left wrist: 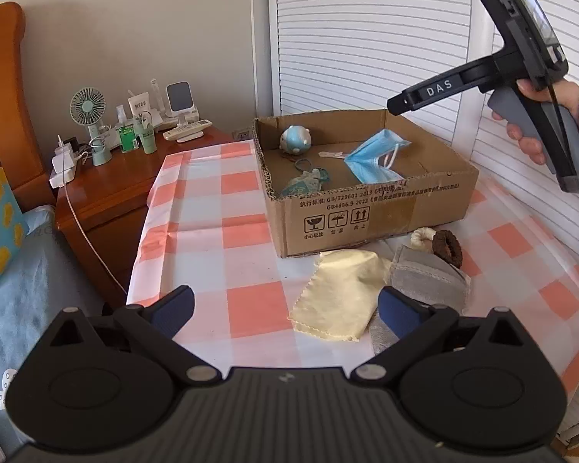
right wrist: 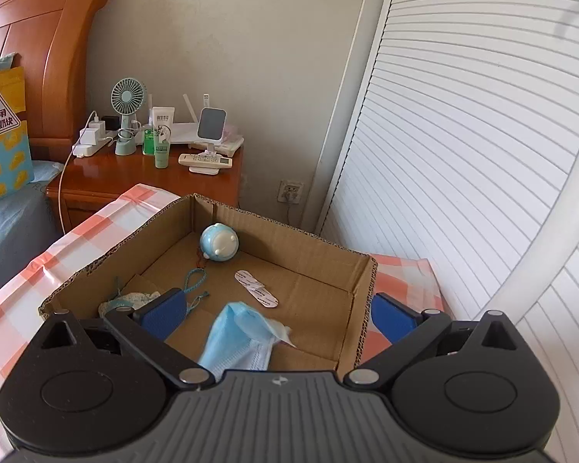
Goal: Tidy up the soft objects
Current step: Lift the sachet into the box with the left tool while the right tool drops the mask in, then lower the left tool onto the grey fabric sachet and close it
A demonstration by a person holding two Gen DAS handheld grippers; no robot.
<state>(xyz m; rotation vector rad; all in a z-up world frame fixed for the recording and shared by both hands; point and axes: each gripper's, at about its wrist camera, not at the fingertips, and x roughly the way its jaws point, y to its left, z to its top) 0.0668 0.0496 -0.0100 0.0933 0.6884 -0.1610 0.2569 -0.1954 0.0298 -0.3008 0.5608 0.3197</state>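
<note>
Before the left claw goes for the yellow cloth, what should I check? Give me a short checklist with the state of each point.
1. Left claw open, nothing in it: ok.
2. Yellow cloth lies free on the table: ok.
3. Grey cloth touches the yellow one and may come along: not ok.
4. Right claw open, mask let go: ok.
5. Box has room: ok.
6. Anything under the yellow cloth: cannot tell.

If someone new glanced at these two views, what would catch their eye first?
Probably the open cardboard box on the checked cloth, with a blue face mask draped inside and a small blue round toy in its far corner. Next, the pale yellow cloth lying before the box, between the open left gripper's fingers.
</note>
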